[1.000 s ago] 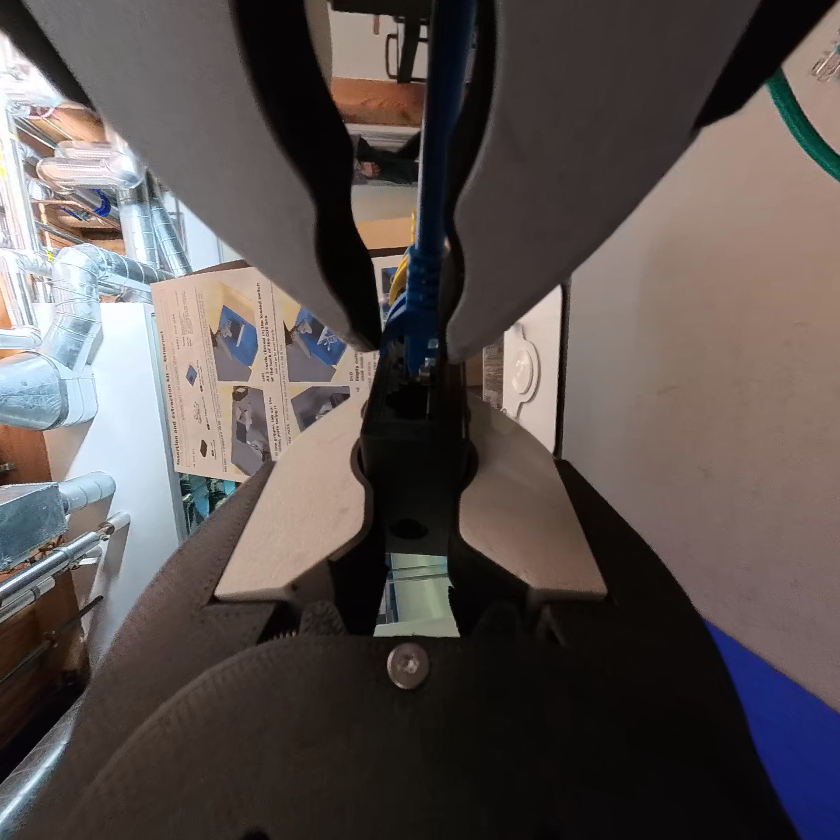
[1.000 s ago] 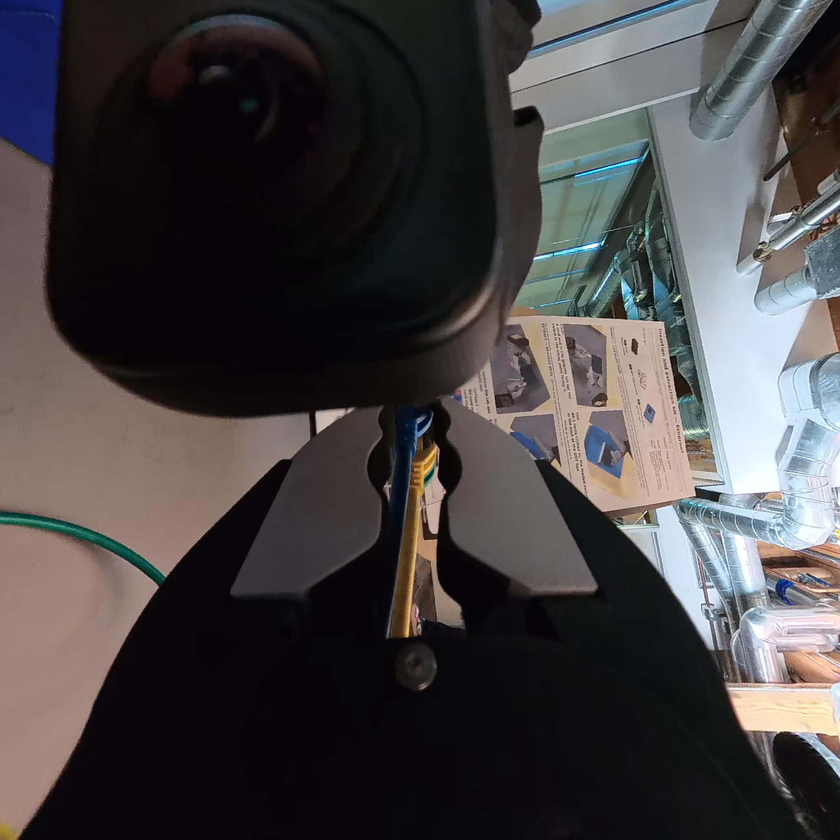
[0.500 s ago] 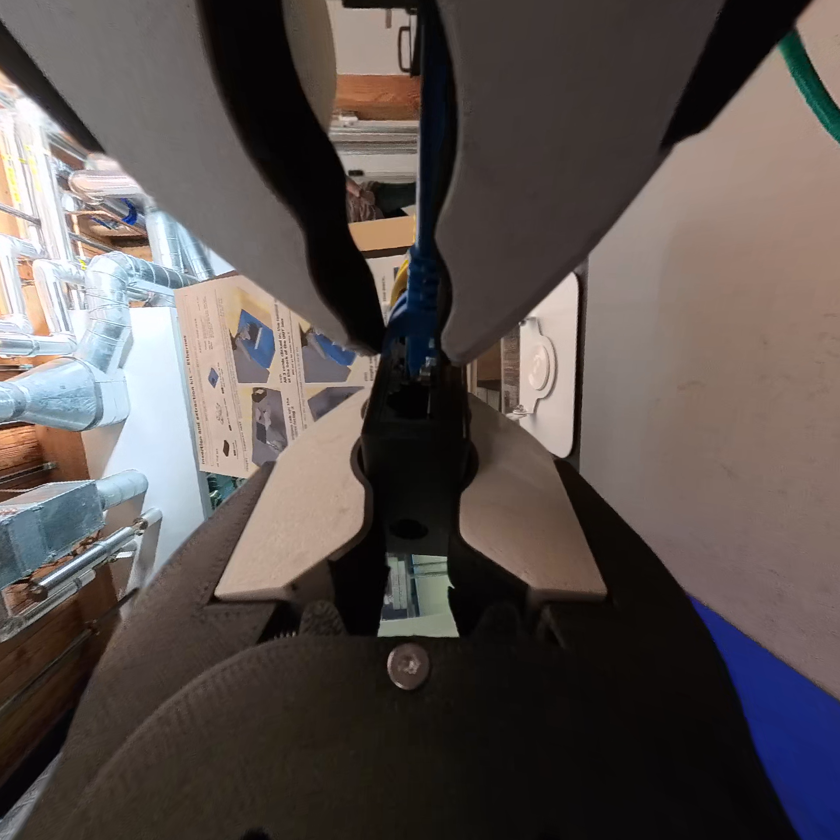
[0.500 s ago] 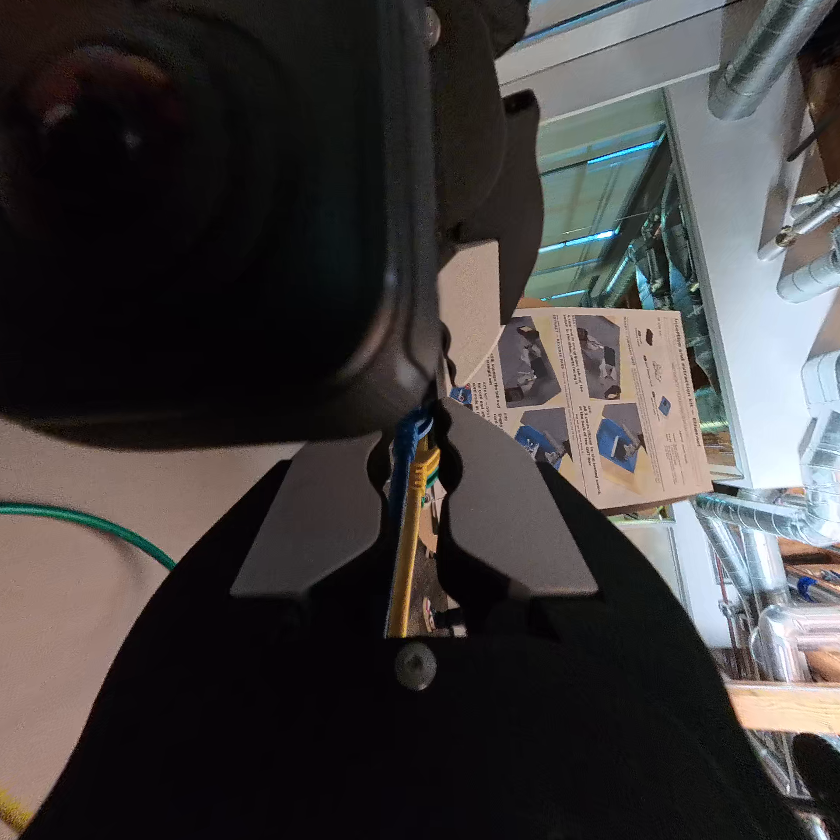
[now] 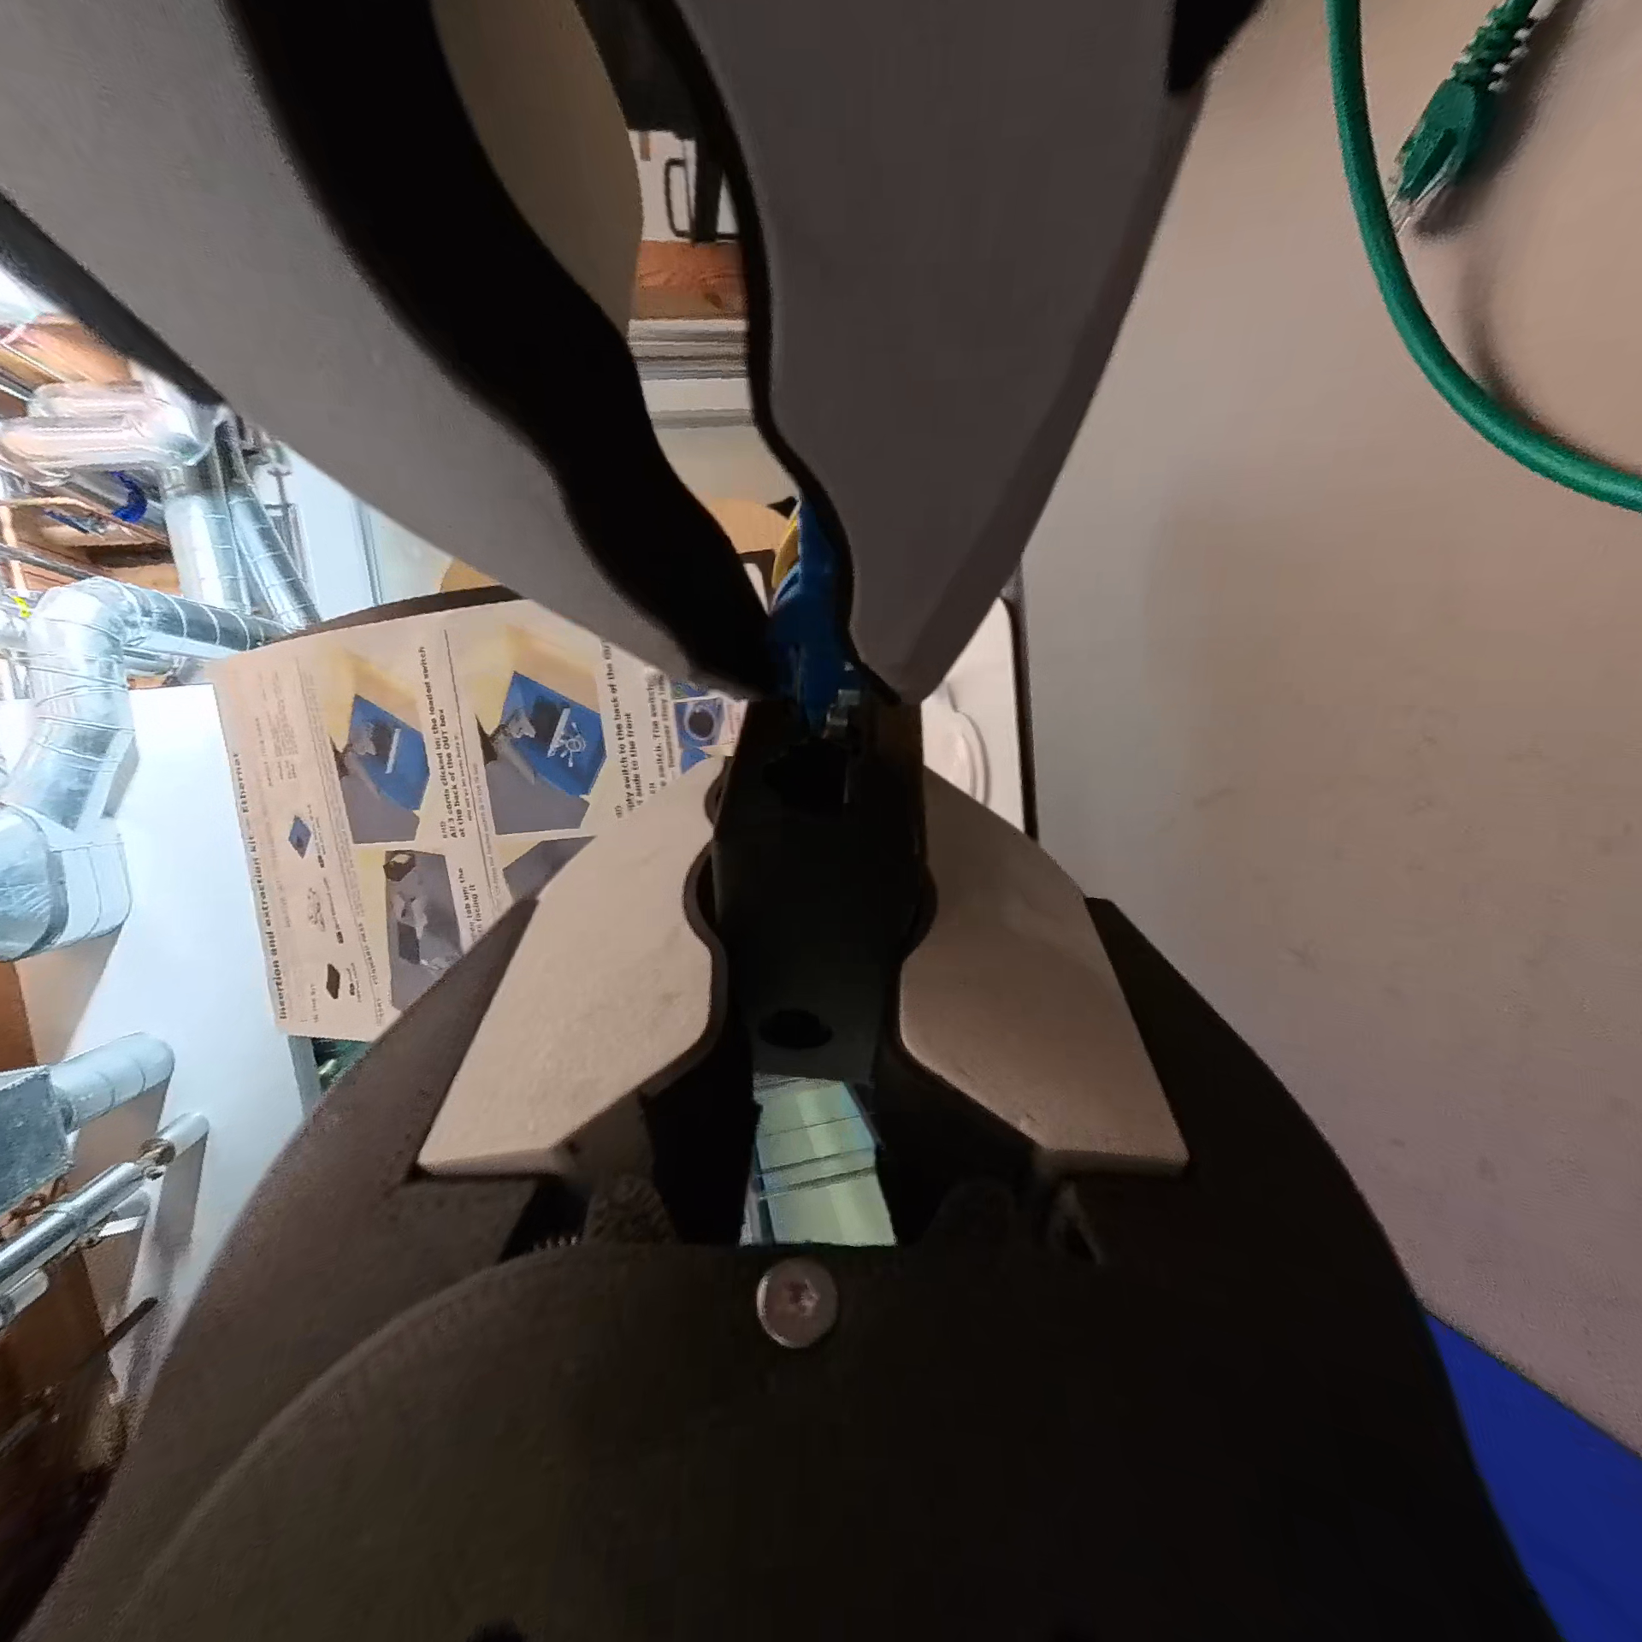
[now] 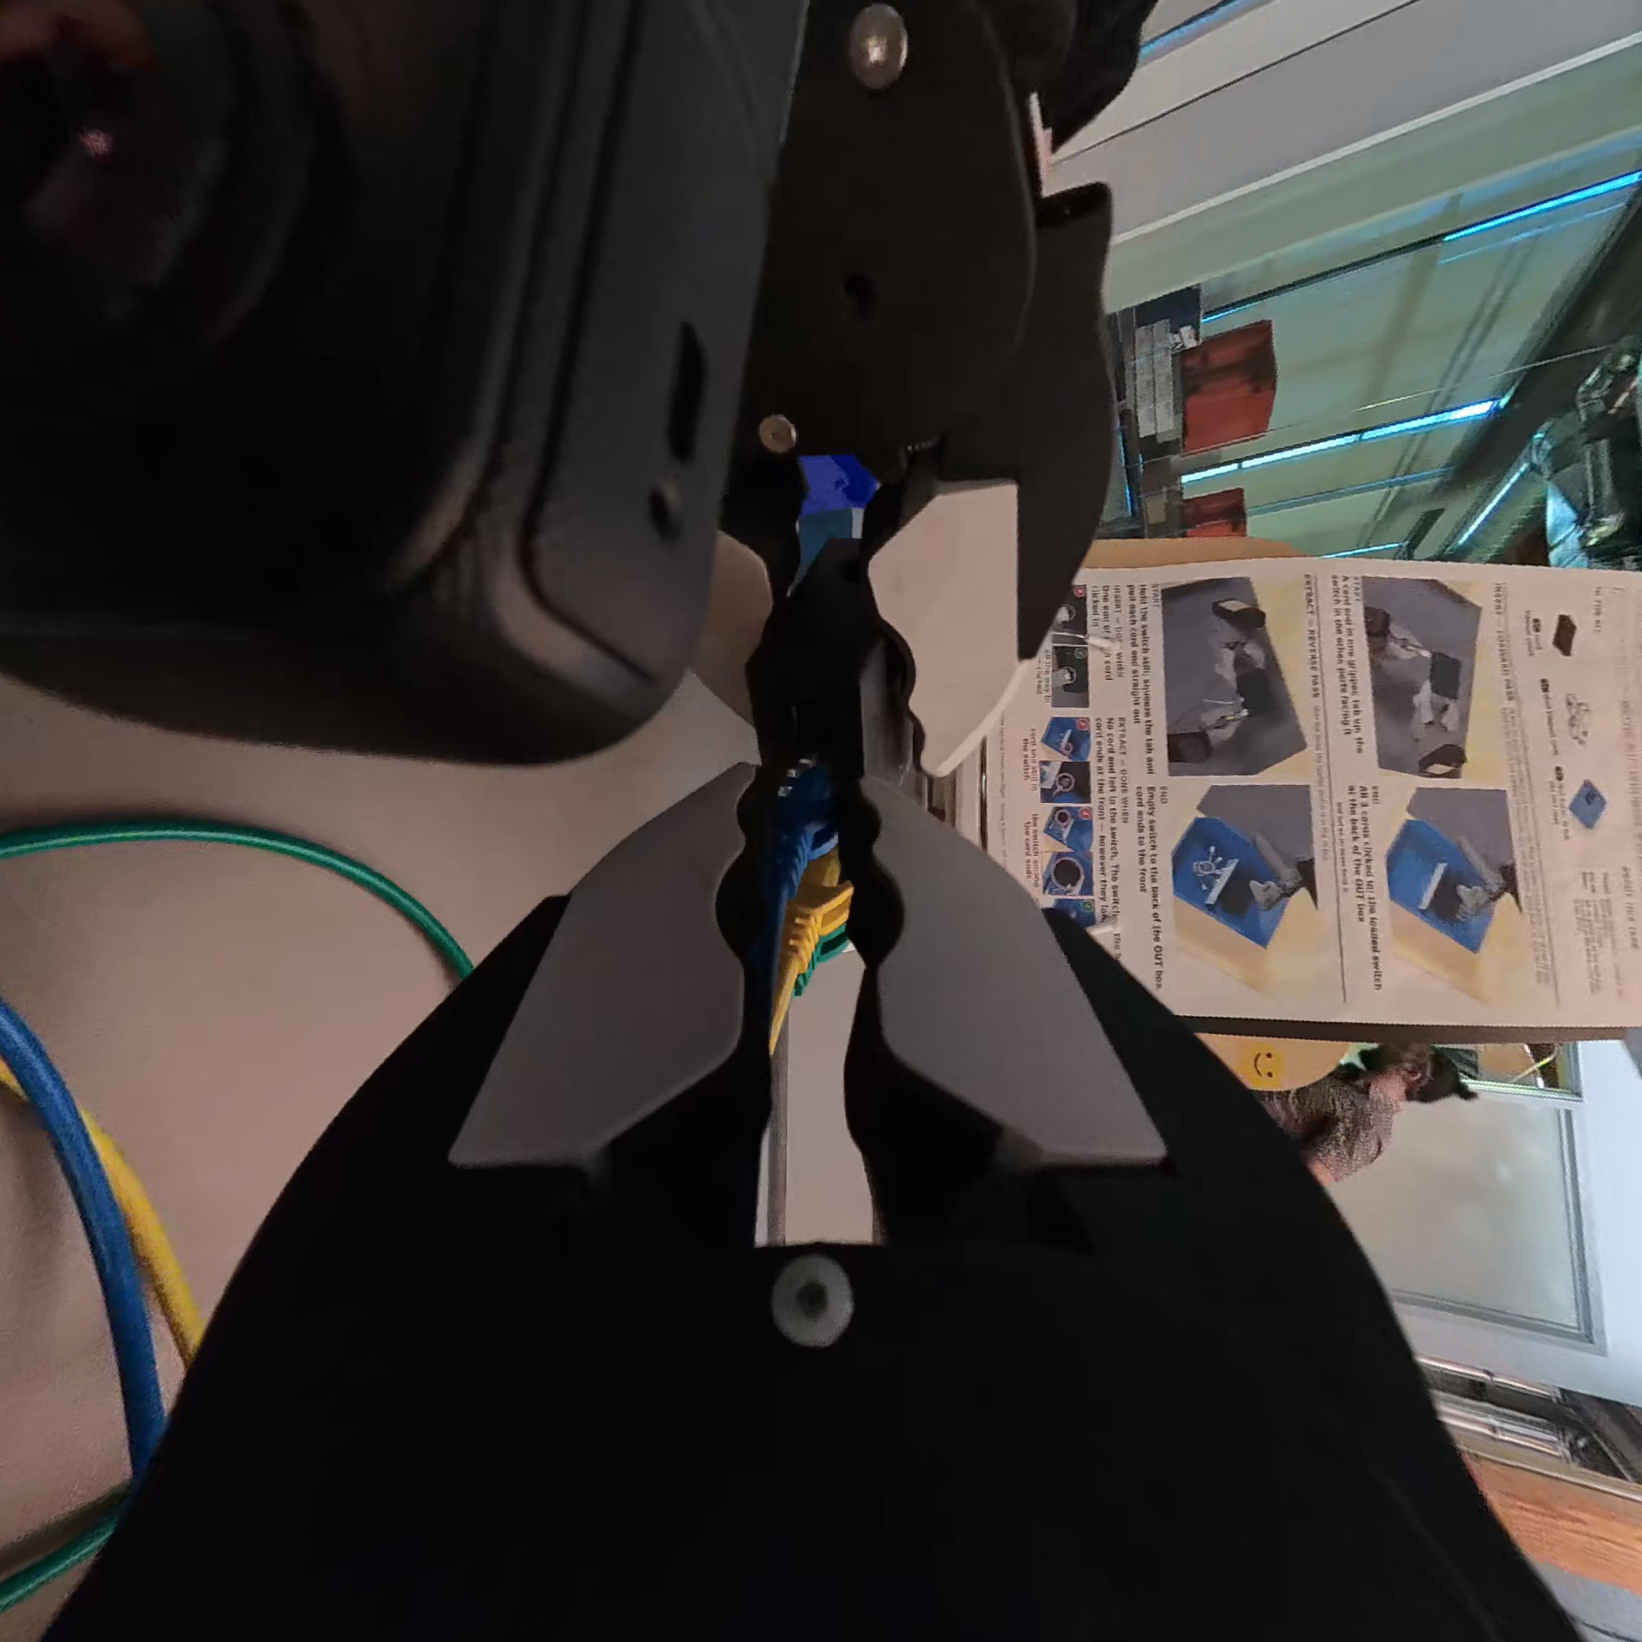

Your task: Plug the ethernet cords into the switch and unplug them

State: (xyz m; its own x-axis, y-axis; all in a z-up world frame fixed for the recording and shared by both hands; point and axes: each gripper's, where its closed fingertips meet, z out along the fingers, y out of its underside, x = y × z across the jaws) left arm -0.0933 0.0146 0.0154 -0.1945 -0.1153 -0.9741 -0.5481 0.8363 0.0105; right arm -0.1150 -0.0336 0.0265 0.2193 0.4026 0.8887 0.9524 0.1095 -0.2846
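My left gripper [image 5: 817, 800] is shut on the small black switch [image 5: 813, 897], which stands between its beige pads. My right gripper [image 6: 804, 791] is shut on the blue cord's plug [image 6: 800, 844], whose tip sits at the switch's [image 6: 826, 640] port edge; how deep it sits I cannot tell. Yellow [image 6: 813, 897] and green [image 6: 822, 946] plugs show just behind it. In the left wrist view the right gripper [image 5: 822, 684] comes from above with the blue plug [image 5: 813, 622]. A green cord's [image 5: 1386, 293] free plug [image 5: 1439, 151] lies top right.
An instruction poster [image 6: 1333, 782] stands behind the grippers and also shows in the left wrist view [image 5: 400, 800]. Loose blue [image 6: 89, 1244], yellow [image 6: 155, 1244] and green [image 6: 267, 844] cords lie on the beige table [image 5: 1333, 800]. A blue box [image 5: 1555, 1510] sits nearby. Metal ducts [image 5: 71, 711] are far off. The grippers' ends are close to 5 cm from one another.
Both grippers have turned and shifted together, still shut. The left gripper's camera has slid to the left in the right wrist view, baring the switch. The green cord's free plug has come into view.
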